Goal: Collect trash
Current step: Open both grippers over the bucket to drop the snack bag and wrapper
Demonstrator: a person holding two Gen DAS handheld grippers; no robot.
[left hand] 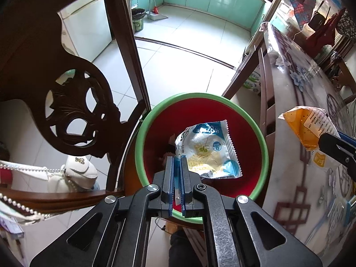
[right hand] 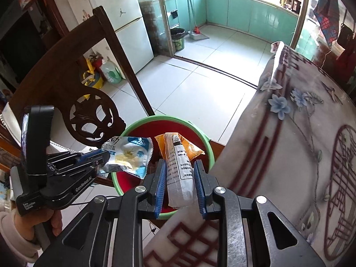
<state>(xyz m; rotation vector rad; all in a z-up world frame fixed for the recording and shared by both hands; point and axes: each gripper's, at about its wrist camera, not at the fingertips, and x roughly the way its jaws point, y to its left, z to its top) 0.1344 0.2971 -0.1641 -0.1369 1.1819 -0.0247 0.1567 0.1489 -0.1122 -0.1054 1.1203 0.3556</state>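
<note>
wrappers hanging over the red bin

white-and-blue wrapper [left hand: 209,151] is hanging above the mouth of the red bin [left hand: 251,133], pinched at its near left corner between the closed fingers of the left gripper [left hand: 177,159]. the rest of the packet is spreading out to the right of the fingers, crinkled, with the bin's red inside wall showing behind it. in the right wrist view the same wrapper [right hand: 129,153] is sticking out to the right of the left gripper [right hand: 104,155], over the bin's left half.

orange wrapper [right hand: 178,155] is sitting between the blue pads of the right gripper [right hand: 179,169], its printed white back facing the camera and its orange top reaching over the bin [right hand: 209,153]. the jaws are standing apart on either side of it; whether the pads are actually pressing it cannot be told. from the left wrist view the orange wrapper [left hand: 309,129] is showing at the right, with the right gripper [left hand: 336,146] at its near end.

the bin, green-rimmed, is standing between a carved dark wooden chair [left hand: 73,102] on the left and a table under a flowered cloth [right hand: 300,133] on the right. pale floor tiles [left hand: 182,66] are running far back into a kitchen with teal cabinets [right hand: 255,15], and a white fridge [right hand: 124,17] is standing at the far left.
</note>
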